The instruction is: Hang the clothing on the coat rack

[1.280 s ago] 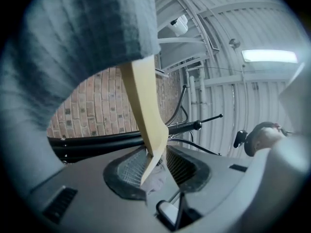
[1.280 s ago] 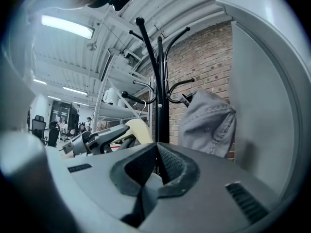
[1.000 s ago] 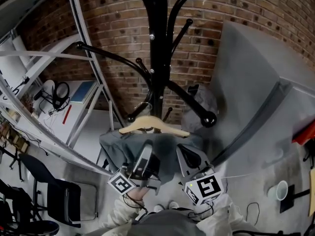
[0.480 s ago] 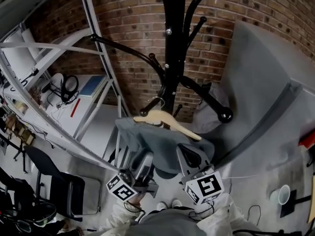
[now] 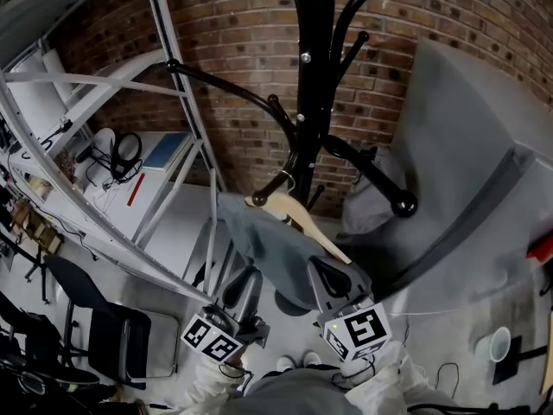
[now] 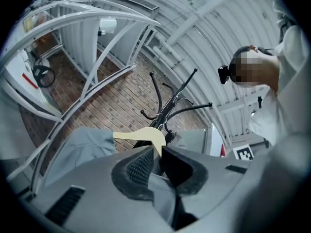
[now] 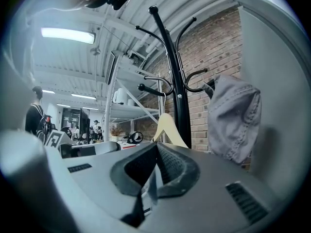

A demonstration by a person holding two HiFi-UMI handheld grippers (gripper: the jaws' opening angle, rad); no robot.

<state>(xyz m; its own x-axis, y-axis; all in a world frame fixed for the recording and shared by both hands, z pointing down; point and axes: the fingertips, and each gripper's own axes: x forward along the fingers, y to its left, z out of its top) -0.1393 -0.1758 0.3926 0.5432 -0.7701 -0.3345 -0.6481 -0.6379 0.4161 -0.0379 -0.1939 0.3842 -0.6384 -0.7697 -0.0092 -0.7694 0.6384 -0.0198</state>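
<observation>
1. Your coat rack [image 5: 313,76] runs off the head view's top edge. Its foot is hidden behind the grey garment [image 5: 270,251].
2. The garment covers part of the wooden hanger [image 5: 289,210]. The hanger's hook is too small to tell whether it sits on the rack's arm.
3. In the head view your left gripper [image 5: 244,282] has its tips lost behind the garment's hem.
4. In the right gripper view, the right gripper [image 7: 154,152] shows only a thin fold between its closed jaws; the rest is hidden.
5. The people [image 7: 36,118] far off in that view are too small to make out.
6. The red thing [image 5: 542,247] is cut by the head view's right edge; you cannot tell what it is.
</observation>
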